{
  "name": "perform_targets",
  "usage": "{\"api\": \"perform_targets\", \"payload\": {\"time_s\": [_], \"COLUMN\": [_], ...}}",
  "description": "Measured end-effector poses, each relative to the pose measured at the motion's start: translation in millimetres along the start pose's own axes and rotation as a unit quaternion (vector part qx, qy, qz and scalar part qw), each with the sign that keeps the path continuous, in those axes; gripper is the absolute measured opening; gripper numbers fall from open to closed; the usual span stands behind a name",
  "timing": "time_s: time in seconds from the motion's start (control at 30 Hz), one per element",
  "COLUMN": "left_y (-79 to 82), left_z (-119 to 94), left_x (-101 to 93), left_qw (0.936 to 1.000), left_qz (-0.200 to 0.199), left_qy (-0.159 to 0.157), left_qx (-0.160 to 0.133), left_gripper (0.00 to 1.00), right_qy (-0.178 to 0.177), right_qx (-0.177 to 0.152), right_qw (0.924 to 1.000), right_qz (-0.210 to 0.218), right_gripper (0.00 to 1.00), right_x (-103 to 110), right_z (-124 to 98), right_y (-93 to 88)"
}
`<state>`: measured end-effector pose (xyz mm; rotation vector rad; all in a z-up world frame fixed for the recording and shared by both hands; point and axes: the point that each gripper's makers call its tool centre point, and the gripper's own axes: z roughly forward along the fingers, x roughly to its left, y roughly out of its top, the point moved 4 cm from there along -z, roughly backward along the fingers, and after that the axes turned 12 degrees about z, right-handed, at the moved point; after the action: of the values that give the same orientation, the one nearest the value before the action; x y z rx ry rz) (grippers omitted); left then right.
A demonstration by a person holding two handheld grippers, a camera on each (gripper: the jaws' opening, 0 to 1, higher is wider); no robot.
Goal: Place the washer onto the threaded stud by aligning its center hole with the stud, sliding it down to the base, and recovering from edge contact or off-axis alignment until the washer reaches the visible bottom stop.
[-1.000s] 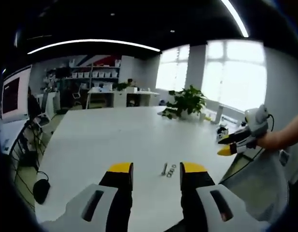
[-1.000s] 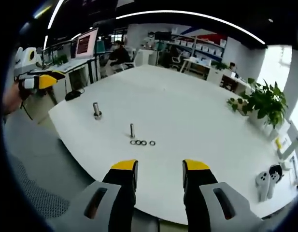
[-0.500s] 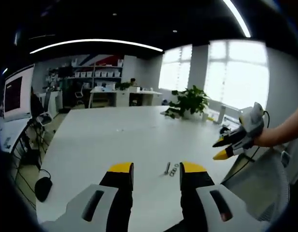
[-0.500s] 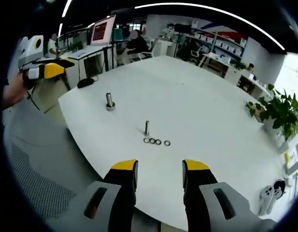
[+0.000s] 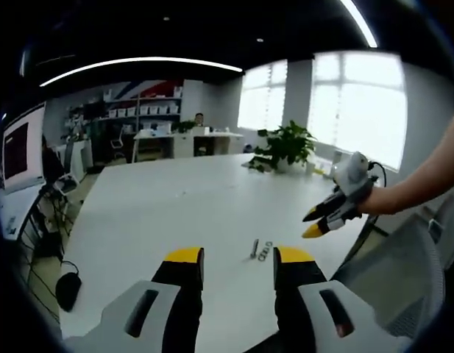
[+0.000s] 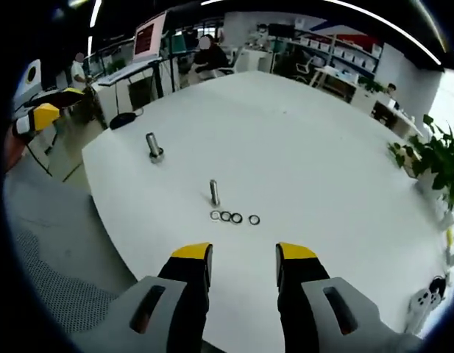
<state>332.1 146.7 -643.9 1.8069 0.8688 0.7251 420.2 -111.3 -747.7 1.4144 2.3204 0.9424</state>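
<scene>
A slim threaded stud (image 6: 214, 193) stands upright on the white table (image 6: 300, 147), with several small washers (image 6: 231, 218) lying in a row just in front of it. My right gripper (image 6: 241, 261) hovers open a little short of them, nothing between its yellow-tipped fingers. In the left gripper view the stud (image 5: 254, 248) and washers (image 5: 265, 254) sit just beyond my open left gripper (image 5: 238, 261). The right gripper (image 5: 318, 220) reaches in from the right over the table's edge, held by a hand. The left gripper (image 6: 37, 116) appears at the far left of the right gripper view.
A thicker bolt (image 6: 152, 145) stands on the table left of the stud. A potted plant (image 5: 284, 151) and small items sit at the table's far side. A mesh chair (image 5: 403, 287) is beside the table edge. Desks, monitors and seated people (image 6: 208, 55) are in the background.
My right gripper has moved in over the table toward the stud and washers, which now sit closer and more central in its view. The left gripper has barely moved.
</scene>
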Motion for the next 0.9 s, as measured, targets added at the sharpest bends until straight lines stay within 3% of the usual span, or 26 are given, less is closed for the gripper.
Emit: {"api": "perform_targets", "payload": {"time_s": [0.33,0.67,0.9], "left_y": [-2.9,-6.9,-9.2], "left_z": [0.9,3.8,5.1], "left_x": [2.0,-0.4,-3.0], "left_qw": [1.0000,0.9997,0.9992], "left_qz": [-0.005,0.011,0.021], "left_qy": [0.003,-0.002,-0.006], "left_qx": [0.007,0.024,0.033], "left_gripper": [0.35,0.35,0.35], "right_qy": [0.016,0.055,0.058], "right_qx": [0.045,0.101,0.115], "right_qw": [0.9986,0.9854,0.9813], "right_qz": [-0.022,-0.126,-0.143], "right_gripper": [0.33,0.26,0.25], "right_x": [-10.2,-13.1,-19.8], "right_z": [34.3,62.9,80.9], "right_y": [0.7,-7.0,-2.6]}}
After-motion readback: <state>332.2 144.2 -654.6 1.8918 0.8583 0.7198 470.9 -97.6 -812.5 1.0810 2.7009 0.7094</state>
